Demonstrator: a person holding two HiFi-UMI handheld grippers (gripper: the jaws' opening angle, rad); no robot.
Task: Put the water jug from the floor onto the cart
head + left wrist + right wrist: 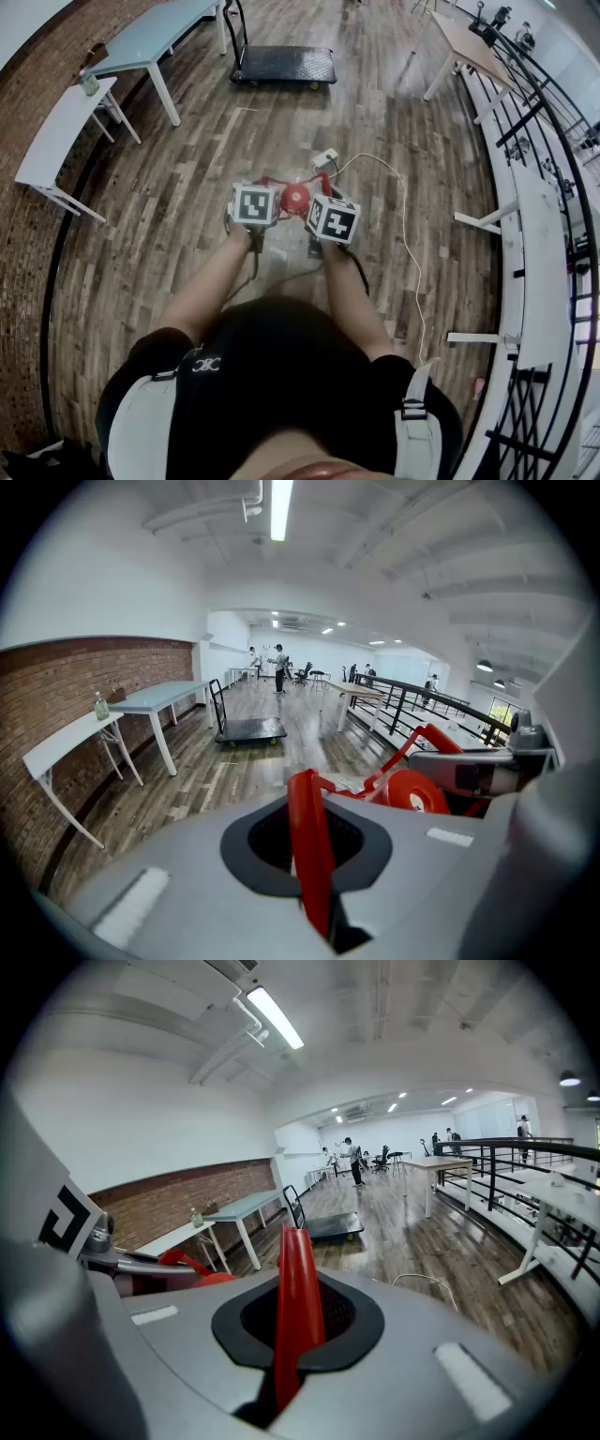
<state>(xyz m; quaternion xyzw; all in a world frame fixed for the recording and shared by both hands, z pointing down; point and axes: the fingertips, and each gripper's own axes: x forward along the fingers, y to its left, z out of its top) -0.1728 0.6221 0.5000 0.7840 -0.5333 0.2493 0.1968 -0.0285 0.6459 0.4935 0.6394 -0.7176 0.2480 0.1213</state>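
The water jug shows mainly as a red cap [295, 198] with red handle straps [273, 181] rising on both sides; its clear body is mostly hidden under the grippers. My left gripper [269, 194] is shut on the left strap [310, 847]. My right gripper [319, 199] is shut on the right strap [298, 1309]. The jug hangs between them above the wooden floor, in front of the person's knees. The left gripper view also shows the red cap [416, 792]. The black flat cart [284, 64] stands several steps ahead, also visible in the gripper views [249, 729] [331, 1226].
A white cable and power strip [325, 157] lie on the floor just beyond the jug. A pale blue table [150, 39] and a white table [58, 131] line the brick wall on the left. A black railing [553, 159] and white desks run along the right.
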